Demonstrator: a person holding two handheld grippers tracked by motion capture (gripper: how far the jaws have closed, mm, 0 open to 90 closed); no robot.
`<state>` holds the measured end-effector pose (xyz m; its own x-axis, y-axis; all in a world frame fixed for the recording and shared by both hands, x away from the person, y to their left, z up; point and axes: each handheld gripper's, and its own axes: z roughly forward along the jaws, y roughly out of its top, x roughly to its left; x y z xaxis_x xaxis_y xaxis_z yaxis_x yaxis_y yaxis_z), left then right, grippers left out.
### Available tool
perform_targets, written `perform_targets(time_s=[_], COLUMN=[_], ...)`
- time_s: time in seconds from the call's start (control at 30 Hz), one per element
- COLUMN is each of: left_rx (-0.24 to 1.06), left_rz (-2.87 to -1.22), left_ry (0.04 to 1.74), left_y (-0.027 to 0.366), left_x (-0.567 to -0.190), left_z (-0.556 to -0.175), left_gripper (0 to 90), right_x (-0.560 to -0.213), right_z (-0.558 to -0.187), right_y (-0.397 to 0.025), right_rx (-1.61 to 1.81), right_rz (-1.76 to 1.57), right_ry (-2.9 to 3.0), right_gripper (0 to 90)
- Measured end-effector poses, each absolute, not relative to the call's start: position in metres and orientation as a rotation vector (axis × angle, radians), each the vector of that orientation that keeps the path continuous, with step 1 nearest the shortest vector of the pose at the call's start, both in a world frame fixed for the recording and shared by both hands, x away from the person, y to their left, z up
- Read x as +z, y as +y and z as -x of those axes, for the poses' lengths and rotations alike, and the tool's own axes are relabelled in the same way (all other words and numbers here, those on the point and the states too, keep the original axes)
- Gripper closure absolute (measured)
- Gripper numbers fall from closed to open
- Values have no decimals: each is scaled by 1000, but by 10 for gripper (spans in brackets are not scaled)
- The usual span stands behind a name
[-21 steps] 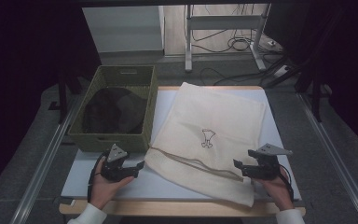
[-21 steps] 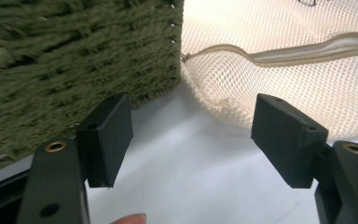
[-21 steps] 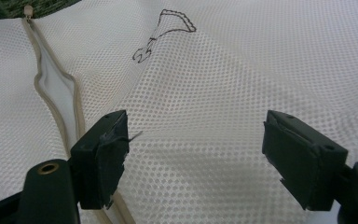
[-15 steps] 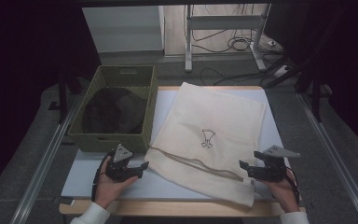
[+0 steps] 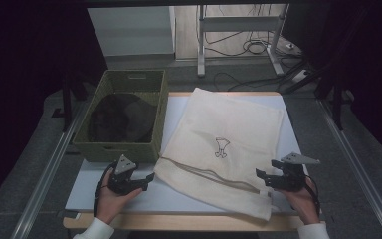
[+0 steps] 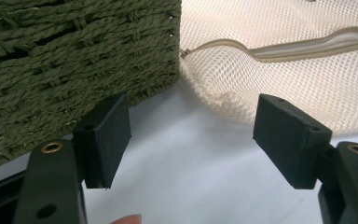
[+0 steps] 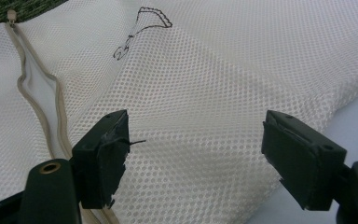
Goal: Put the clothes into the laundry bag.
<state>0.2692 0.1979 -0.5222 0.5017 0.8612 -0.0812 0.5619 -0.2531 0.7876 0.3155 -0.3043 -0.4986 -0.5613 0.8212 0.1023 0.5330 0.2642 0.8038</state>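
- Bag (image 5: 229,149), a cream mesh laundry bag with a zipper, lies flat at the centre of the high view on the white table (image 5: 179,196), its far edge near the table's back and its near corner toward the lower right.
- At left centre of the high view a green woven basket (image 5: 124,149) sits on the table with dark cloth (image 5: 117,117) inside; its right side is just beside the bag's left edge.
- At lower left of the high view the left gripper (image 5: 142,181) is held in a hand (image 5: 110,201), just in front of the basket's near wall and pointing right toward the bag's lower left corner.
- In the left gripper view its jaws stand wide apart with nothing between them, over bare white table; the basket (image 6: 74,60) takes up the upper left, and the bag (image 6: 284,56) with its zipper (image 6: 279,46) lies at upper right, touching the basket's corner.
- A small dark drawing (image 5: 220,148) marks the middle of the bag in the high view.
- At lower right of the high view the right gripper (image 5: 262,178) is held in a hand (image 5: 303,199), pointing left at the bag's near right edge.
- In the right gripper view its jaws stand wide apart over the mesh (image 7: 223,116), gripping nothing; the zipper (image 7: 56,107) runs down the left side, partly open, and the drawing (image 7: 140,30) shows at the top.
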Motion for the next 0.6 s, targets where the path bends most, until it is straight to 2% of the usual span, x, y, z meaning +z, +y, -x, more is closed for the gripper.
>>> perform_targets(time_s=[0.07,0.6], left_rx=[445,479], left_rz=[-1965,-2007], left_ry=[1182,1159], left_y=[200,197], left_x=[-523,-520], left_z=[-268,-268], left_gripper=[292,273], right_x=[-498,-481], right_z=[-318,-316], right_y=[-303,-284], right_rx=[1208,1210], right_rz=[-1240,-1207], right_ry=[2208,2208], right_gripper=[238,252])
